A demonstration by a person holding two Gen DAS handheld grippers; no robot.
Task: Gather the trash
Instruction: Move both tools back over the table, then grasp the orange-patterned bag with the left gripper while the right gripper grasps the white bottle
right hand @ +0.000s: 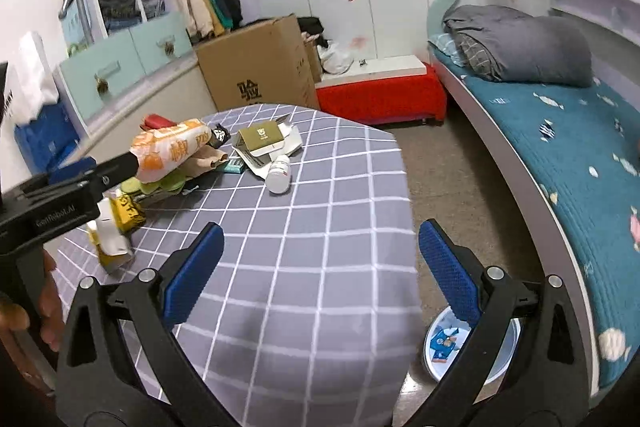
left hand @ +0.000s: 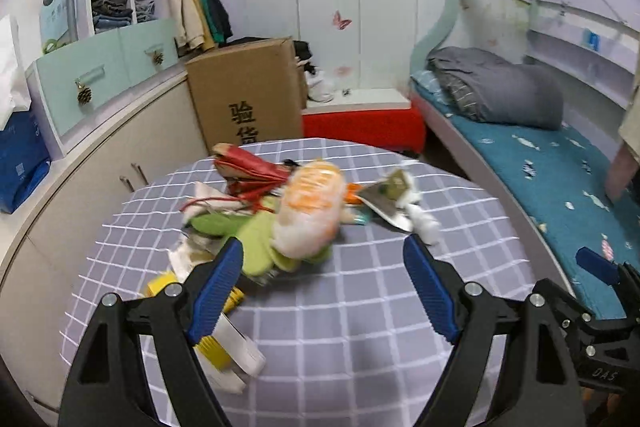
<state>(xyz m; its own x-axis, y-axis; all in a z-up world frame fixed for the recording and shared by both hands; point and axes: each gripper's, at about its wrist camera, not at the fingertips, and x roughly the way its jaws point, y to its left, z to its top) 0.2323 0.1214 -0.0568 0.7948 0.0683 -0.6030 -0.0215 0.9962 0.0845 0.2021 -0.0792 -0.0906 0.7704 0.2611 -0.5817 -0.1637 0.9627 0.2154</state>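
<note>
A heap of trash lies on the grey checked tablecloth (left hand: 328, 315): an orange-and-white snack bag (left hand: 310, 205), red wrappers (left hand: 250, 165), green pieces (left hand: 256, 243), and yellow-and-white cartons (left hand: 224, 343). My left gripper (left hand: 324, 267) is open, its fingers just short of the snack bag. In the right wrist view the snack bag (right hand: 172, 151) sits by an olive card box (right hand: 262, 139) and a white pill bottle (right hand: 280, 173). My right gripper (right hand: 320, 267) is open and empty over the near table edge. A light-blue bin (right hand: 468, 347) with some trash stands on the floor below it.
A cardboard box (left hand: 248, 91) and a red-covered bench (left hand: 364, 127) stand behind the table. A bed with a teal sheet (right hand: 560, 155) runs along the right. A cabinet (left hand: 100, 155) lines the left wall. The left gripper's body (right hand: 60, 199) reaches in from the left.
</note>
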